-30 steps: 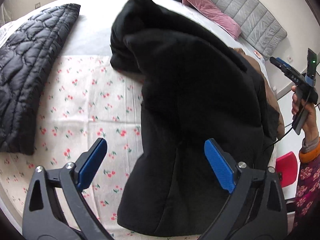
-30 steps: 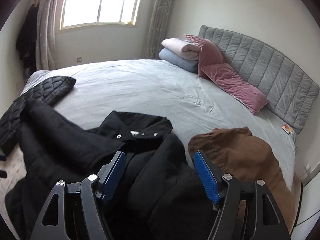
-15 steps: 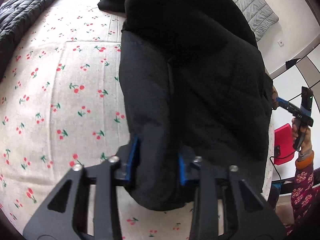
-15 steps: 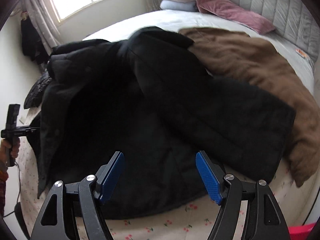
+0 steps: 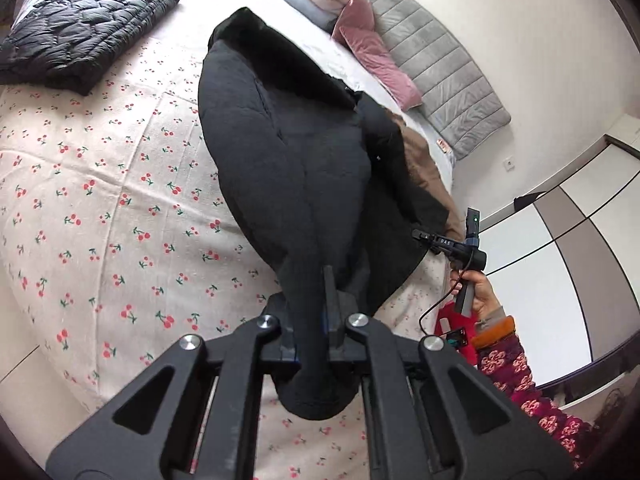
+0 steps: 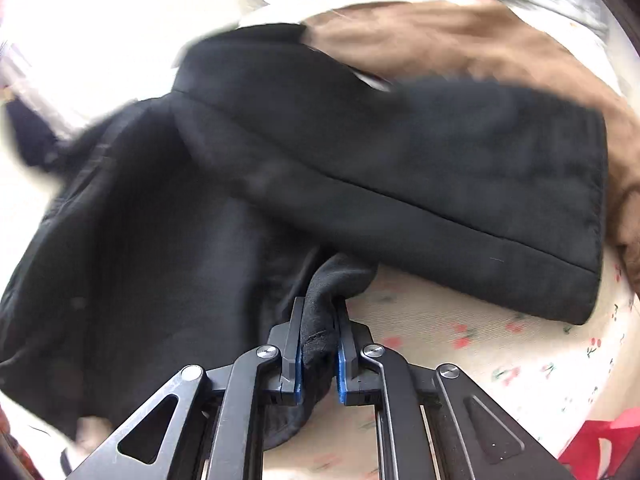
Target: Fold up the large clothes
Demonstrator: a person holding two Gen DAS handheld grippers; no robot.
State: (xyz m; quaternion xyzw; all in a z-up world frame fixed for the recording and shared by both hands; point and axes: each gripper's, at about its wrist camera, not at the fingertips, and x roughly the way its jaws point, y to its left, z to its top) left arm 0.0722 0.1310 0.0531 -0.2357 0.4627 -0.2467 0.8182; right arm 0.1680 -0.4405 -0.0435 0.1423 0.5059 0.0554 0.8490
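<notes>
With both tongs, my left gripper [image 5: 310, 312] and right gripper [image 6: 318, 344], clamped on the black coat [image 5: 296, 152] hem, I judge the next move: lift toward twelve o'clock to fold.

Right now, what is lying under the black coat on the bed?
Under the black coat I see the cherry-print sheet and, on its far side, a brown garment. How far the garment extends beneath is hidden.
</notes>
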